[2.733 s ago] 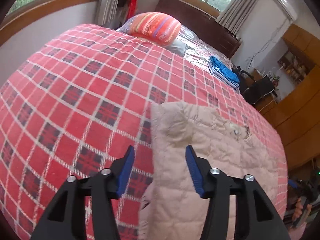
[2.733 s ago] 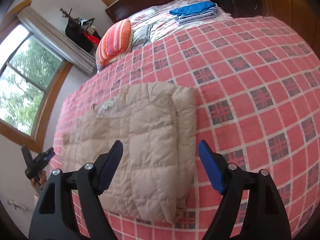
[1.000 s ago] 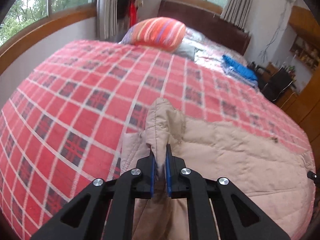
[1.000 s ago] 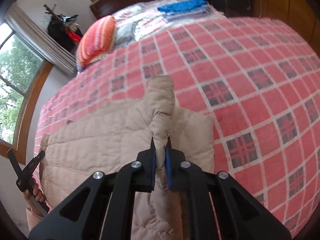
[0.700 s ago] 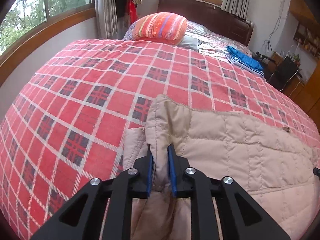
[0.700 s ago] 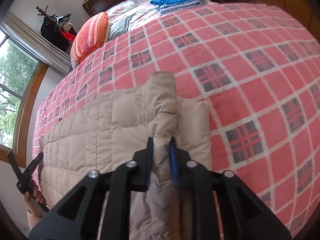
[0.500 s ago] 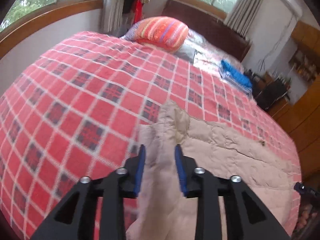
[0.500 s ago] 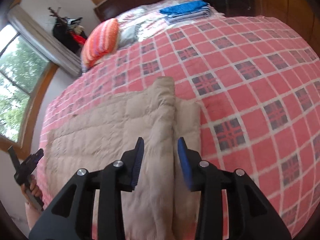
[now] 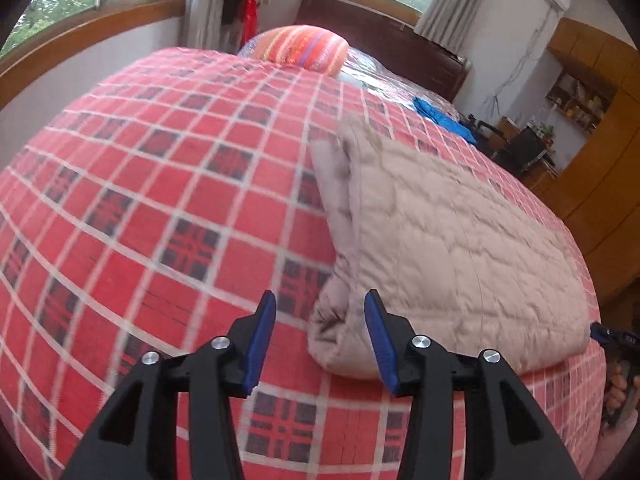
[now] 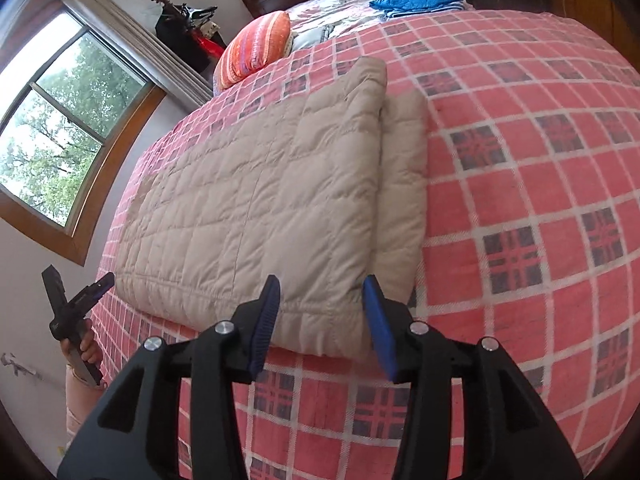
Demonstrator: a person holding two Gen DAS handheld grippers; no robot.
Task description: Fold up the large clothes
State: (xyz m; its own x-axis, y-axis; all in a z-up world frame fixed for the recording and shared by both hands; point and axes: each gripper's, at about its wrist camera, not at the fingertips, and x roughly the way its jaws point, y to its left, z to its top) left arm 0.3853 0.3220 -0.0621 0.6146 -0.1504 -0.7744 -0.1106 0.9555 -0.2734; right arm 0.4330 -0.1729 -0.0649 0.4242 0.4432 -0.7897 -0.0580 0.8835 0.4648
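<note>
Claws (image 9: 320,336) (image 10: 322,322) agape over unmarked jacket (image 10: 280,200)

Soft daylight from the windows (image 10: 60,152); left view motion-blurred, both edges fisheye-bent.

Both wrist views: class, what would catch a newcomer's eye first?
A beige quilted coat lies folded on the red plaid bedspread, near its front edge. Both grippers, left and right, hang open over its near end. A striped pillow sits by the headboard.
</note>
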